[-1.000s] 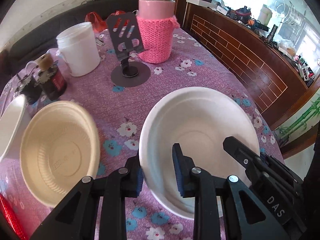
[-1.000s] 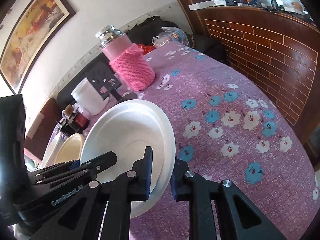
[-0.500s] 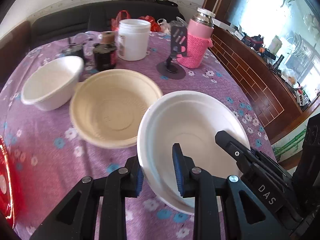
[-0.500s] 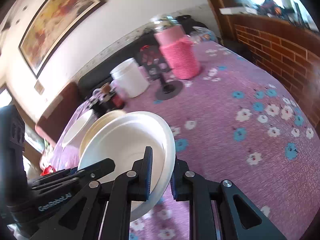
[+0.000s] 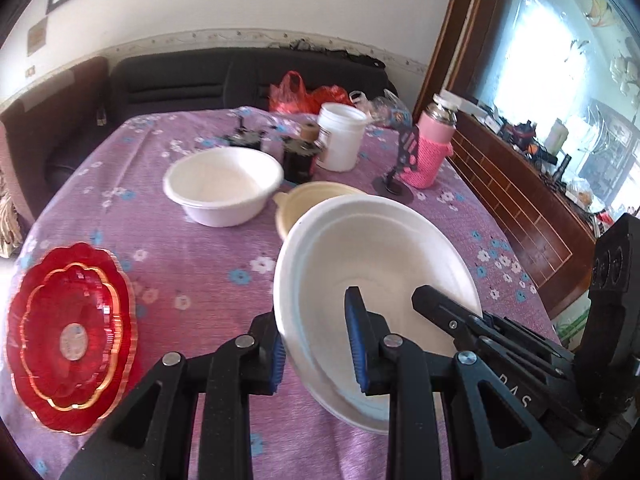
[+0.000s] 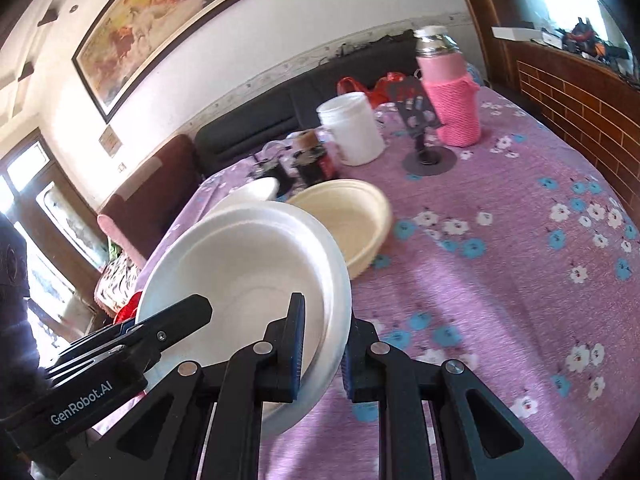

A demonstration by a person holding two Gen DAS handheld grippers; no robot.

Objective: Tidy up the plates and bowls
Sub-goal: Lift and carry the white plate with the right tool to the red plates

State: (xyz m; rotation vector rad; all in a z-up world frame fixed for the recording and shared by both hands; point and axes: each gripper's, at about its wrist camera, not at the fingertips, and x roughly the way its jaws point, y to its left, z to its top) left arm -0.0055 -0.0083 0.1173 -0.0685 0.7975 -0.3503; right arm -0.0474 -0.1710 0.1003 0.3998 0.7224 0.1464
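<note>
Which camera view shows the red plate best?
The left wrist view: the red plate lies whole on the tablecloth, its gold scalloped rim visible though slightly blurred. The right wrist view shows only a red sliver behind the held white plate.

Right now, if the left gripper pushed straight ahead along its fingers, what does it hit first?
Left gripper is clamped on the white plate. Beyond it, probably the cream bowl; depth is unclear.

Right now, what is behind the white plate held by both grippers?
Behind the white plate sits the cream bowl, partly covered by it, with the white bowl farther back. The tablecloth directly under the plate is hidden.
</note>
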